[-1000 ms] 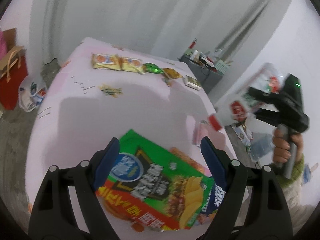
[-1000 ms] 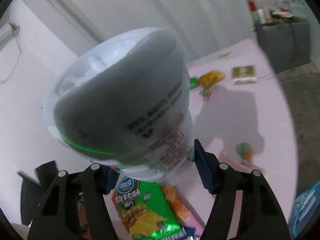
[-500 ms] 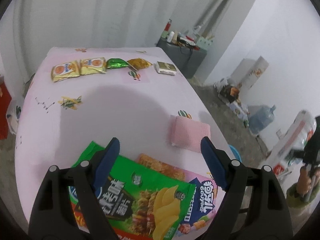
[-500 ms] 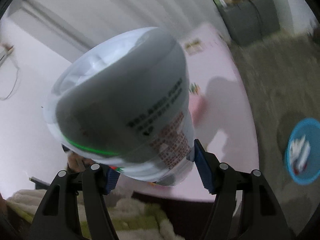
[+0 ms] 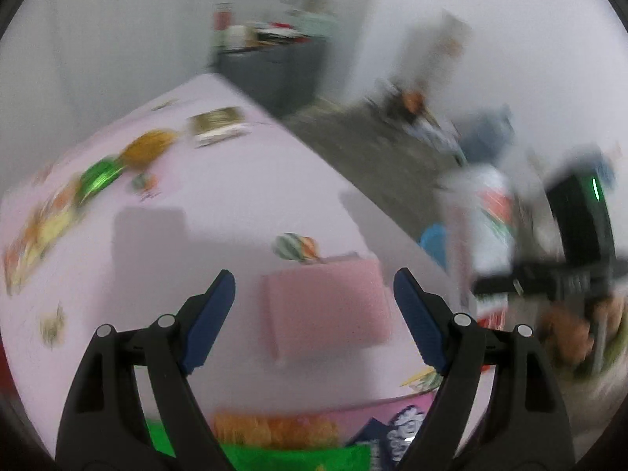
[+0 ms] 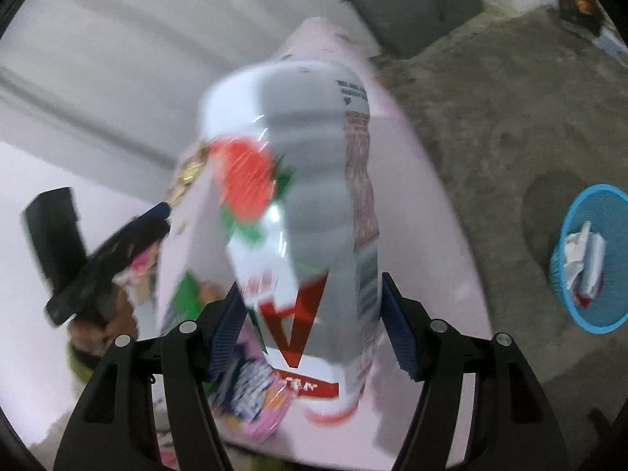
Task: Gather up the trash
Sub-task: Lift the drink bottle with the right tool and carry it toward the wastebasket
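We hold a white plastic bottle (image 6: pixel 302 212) with a red and green label clamped between the blue pads of our right gripper (image 6: pixel 310 325), out past the edge of the pink table (image 6: pixel 424 235). On the grey floor to the right stands a blue basket (image 6: pixel 588 314) with white scraps in it. Our left gripper (image 5: pixel 314 314) has its jaws spread wide with nothing between them, above a pink cloth (image 5: pixel 327 310) lying on the table. A green snack bag (image 5: pixel 290 457) lies at the near edge; further wrappers (image 5: pixel 98 176) and a small box (image 5: pixel 218 125) sit along the far side, blurred
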The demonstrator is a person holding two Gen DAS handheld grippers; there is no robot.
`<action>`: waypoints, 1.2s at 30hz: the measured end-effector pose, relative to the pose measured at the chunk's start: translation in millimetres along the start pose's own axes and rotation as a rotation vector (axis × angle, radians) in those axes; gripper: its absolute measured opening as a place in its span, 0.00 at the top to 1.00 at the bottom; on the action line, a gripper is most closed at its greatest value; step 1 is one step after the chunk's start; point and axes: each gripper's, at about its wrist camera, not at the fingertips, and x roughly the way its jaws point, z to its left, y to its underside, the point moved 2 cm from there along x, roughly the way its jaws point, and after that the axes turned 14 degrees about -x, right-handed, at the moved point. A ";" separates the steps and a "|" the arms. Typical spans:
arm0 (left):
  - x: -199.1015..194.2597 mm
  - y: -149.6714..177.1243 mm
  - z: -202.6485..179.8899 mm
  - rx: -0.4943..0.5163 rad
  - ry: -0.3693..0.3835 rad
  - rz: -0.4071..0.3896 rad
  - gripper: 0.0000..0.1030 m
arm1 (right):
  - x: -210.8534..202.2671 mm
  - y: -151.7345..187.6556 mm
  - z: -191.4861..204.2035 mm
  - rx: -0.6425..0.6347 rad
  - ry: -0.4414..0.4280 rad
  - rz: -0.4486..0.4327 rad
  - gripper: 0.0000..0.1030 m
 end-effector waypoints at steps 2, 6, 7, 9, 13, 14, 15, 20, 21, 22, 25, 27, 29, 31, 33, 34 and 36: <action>15.2 4.5 -14.2 0.128 -0.023 0.011 0.18 | 10.4 0.8 -6.1 0.031 0.008 0.007 0.38; 35.3 11.8 -34.0 0.314 0.023 0.034 0.18 | 11.8 7.4 -5.2 0.041 -0.015 0.008 0.38; 40.8 11.0 -35.3 0.330 0.052 0.035 0.16 | 9.8 8.3 -6.9 0.041 -0.017 0.006 0.38; 57.4 4.7 -33.0 0.299 0.079 0.070 0.15 | 11.1 8.6 -11.9 0.054 -0.025 0.001 0.38; 86.9 -12.2 -14.1 0.165 0.095 0.140 0.15 | 9.3 12.8 -17.2 0.078 -0.039 -0.003 0.38; 92.2 -15.4 -8.3 0.129 0.104 0.158 0.15 | 9.6 14.3 -17.8 0.081 -0.042 -0.002 0.38; 96.7 -17.9 -2.5 0.092 0.124 0.187 0.15 | 9.6 15.2 -17.5 0.083 -0.045 -0.002 0.38; 102.3 -11.6 12.0 0.050 0.193 0.302 0.15 | 9.9 18.1 -19.4 0.093 -0.077 -0.007 0.38; 99.4 -7.8 13.2 0.071 0.189 0.315 0.15 | 9.8 18.4 -19.3 0.091 -0.080 -0.007 0.38; 96.6 -4.7 13.9 0.084 0.186 0.321 0.15 | 10.3 18.0 -18.6 0.087 -0.081 -0.006 0.38; 89.0 4.2 16.2 0.124 0.188 0.347 0.15 | 10.8 17.5 -15.0 0.081 -0.087 -0.004 0.38; 85.1 10.3 16.3 0.157 0.181 0.359 0.15 | 12.0 18.0 -14.9 0.078 -0.090 -0.003 0.38; 82.6 15.9 13.4 0.194 0.162 0.364 0.15 | 12.9 18.3 -14.5 0.078 -0.089 -0.004 0.38; 79.7 23.2 8.0 0.246 0.151 0.366 0.15 | 12.8 18.5 -14.8 0.081 -0.088 -0.005 0.38; 76.7 29.4 1.6 0.294 0.153 0.368 0.15 | 14.7 17.7 -16.8 0.085 -0.086 -0.005 0.38; 75.8 31.0 -1.7 0.311 0.152 0.366 0.15 | 15.8 17.5 -17.7 0.088 -0.085 -0.005 0.38; 73.1 33.8 -6.5 0.344 0.150 0.361 0.14 | 15.8 18.2 -18.2 0.090 -0.085 -0.003 0.38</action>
